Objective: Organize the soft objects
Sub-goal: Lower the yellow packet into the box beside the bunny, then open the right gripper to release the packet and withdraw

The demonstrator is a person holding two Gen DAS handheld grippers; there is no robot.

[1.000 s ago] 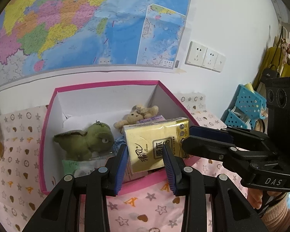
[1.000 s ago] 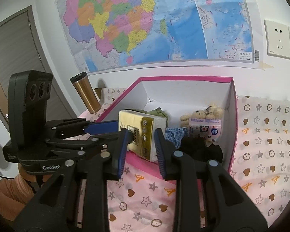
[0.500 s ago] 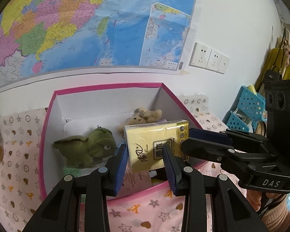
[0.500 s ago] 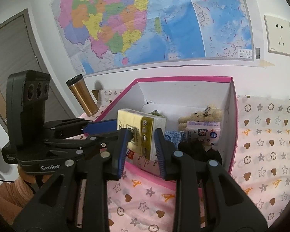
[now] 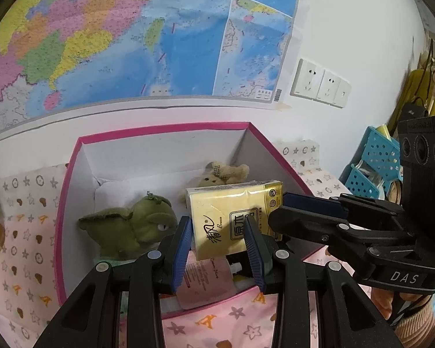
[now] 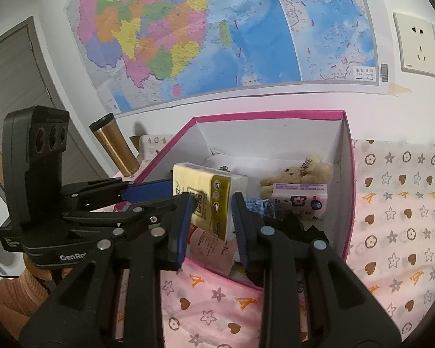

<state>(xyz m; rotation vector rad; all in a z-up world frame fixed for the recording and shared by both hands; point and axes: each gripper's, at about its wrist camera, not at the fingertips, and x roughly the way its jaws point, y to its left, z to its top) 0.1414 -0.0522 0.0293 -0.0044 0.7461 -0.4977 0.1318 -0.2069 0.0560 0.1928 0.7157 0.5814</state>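
1. A big map hung on the white wall behind everything
2. A table with a pink cloth of stars and hearts held a pink box with white insides
3. A yellow pack of tissues hung over the near part of the box, above the other things in it
4. The left gripper squeezed the pack near one end, and the right gripper squeezed the other end, so both held it together
5. A green stuffed toy lay in the box on the left side
6. A small tan teddy bear lay at the back of the box, touching a pink tissue pack
7. A gold cup stood beside the box
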